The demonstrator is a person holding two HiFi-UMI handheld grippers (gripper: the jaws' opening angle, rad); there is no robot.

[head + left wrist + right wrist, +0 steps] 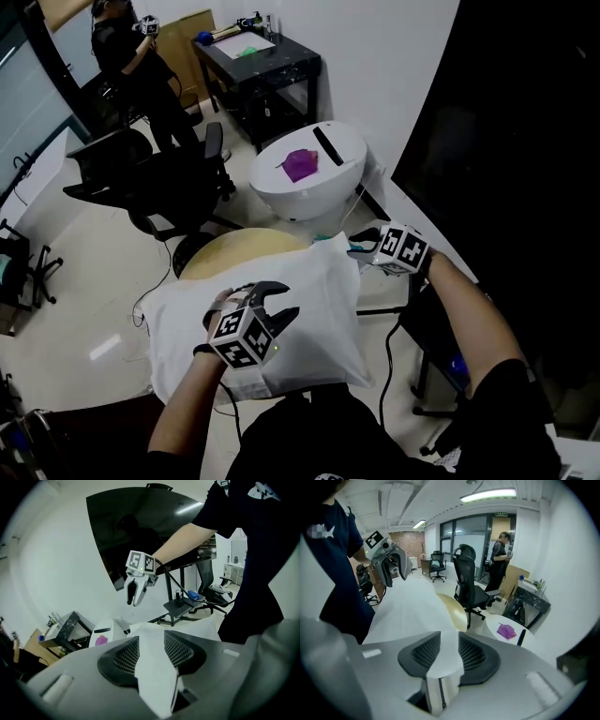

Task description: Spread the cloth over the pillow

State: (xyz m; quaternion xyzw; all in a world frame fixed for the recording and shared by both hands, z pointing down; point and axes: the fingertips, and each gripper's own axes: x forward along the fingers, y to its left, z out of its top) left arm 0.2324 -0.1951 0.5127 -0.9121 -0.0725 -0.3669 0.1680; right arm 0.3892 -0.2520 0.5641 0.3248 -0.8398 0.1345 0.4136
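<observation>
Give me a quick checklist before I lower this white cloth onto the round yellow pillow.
1. Left gripper jaws shut on the white cloth: ok, cloth fills the gap between them.
2. Right gripper jaws shut on the cloth: ok.
3. Cloth stretched out between the two grippers: ok, it hangs broad with few folds.
4. Cloth covering the whole round yellow pillow: not ok, the pillow's far edge shows beyond the cloth.
5. Cloth resting on the pillow: cannot tell.
</observation>
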